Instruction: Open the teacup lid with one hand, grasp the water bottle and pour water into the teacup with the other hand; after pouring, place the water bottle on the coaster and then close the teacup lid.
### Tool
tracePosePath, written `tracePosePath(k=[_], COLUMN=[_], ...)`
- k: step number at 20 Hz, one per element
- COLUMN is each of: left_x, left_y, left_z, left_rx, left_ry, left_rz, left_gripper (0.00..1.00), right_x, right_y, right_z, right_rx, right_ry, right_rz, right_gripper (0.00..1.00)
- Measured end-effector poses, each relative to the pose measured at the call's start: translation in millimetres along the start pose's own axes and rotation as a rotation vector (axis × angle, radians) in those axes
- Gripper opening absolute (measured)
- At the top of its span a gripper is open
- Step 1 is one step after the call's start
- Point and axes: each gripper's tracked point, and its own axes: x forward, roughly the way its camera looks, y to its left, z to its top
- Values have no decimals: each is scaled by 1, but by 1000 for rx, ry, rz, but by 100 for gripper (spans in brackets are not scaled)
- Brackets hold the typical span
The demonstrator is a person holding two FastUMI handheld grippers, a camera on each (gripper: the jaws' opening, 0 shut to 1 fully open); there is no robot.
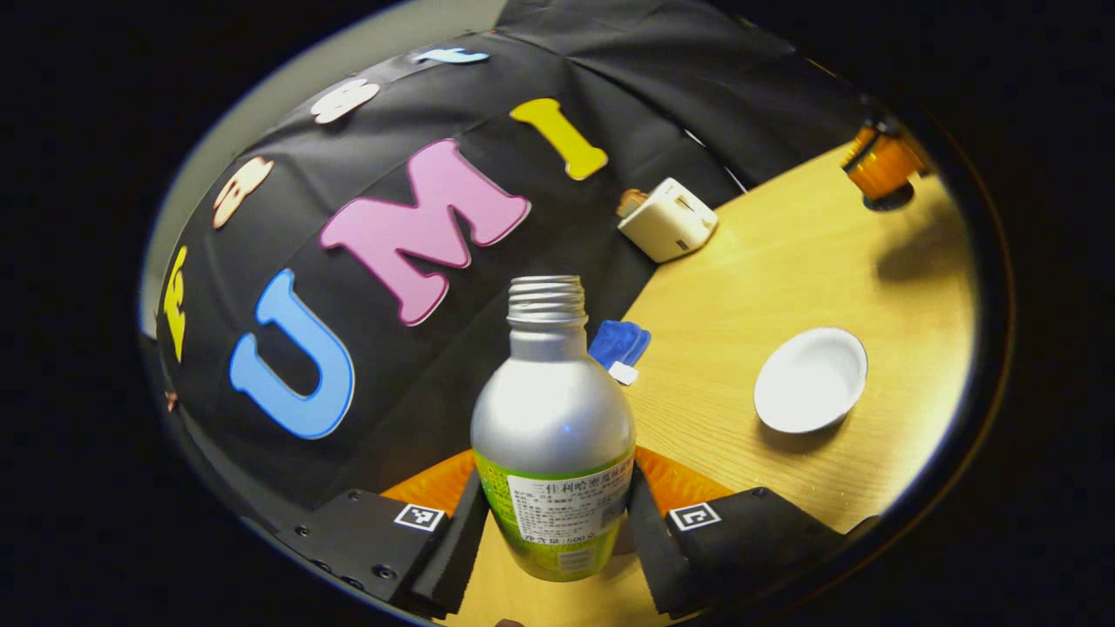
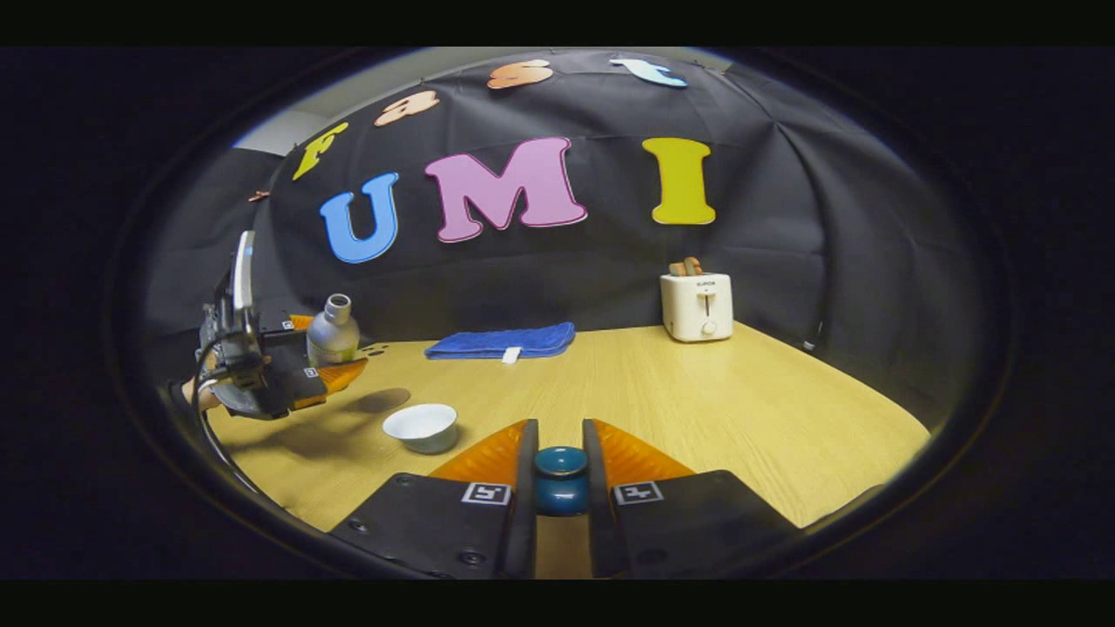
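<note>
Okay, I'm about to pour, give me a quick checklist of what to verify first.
1. Left gripper fingers pressing both sides of the bottle: ok.
2. Bottle cap off: ok, the threaded neck is bare.
3. Lid held in the right gripper: ok, its knob sits between the fingers.
4. Cup uncovered: ok.
5. Bottle mouth over the cup: not ok, the cup lies off to one side.
6. Coaster spotted for later: cannot tell.
</note>
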Motion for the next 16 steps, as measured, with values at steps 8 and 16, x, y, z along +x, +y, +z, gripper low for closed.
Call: tracePosePath(k=[8, 16], left_x=[8, 8], left_y=[-46, -66], left_z=[-14, -16], left_rx=[311, 577], left_ry=[59, 86], left_rz=[-156, -259], left_gripper=[79, 79], right_x=[1, -1], right_y=[-19, -27], right_z=[5, 6], right_rx=[-7, 2], right_ry=[-6, -15], right_rz=[-31, -42], right_gripper=[24, 24])
